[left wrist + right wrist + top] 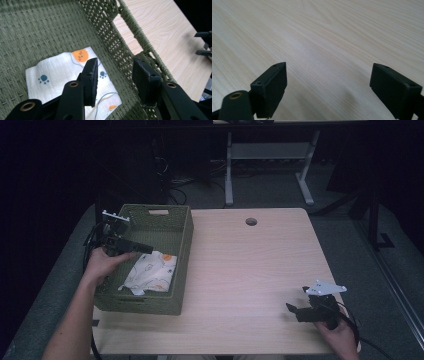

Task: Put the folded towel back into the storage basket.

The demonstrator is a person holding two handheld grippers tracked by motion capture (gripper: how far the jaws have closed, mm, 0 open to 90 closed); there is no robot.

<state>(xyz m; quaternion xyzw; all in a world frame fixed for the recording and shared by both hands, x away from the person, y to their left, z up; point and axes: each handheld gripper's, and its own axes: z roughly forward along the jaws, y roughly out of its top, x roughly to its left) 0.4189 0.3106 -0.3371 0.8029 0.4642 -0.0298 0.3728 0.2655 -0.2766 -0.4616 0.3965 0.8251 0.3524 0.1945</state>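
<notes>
Pale wood tabletop (250, 270) lies bare under my right gripper (299, 310), which hangs low near the front right corner with its jaws spread wide and nothing between them. Farther off on my left, the green woven basket (182, 245) sits at the tabletop's left edge with the folded white printed cloth (62, 77) flat on its floor, and my left gripper (115, 75) hovers just above it, jaws partly apart and not gripping. I judge the cloth is already put away in the basket, so little is left beyond drawing my left hand (102, 262) clear.
</notes>
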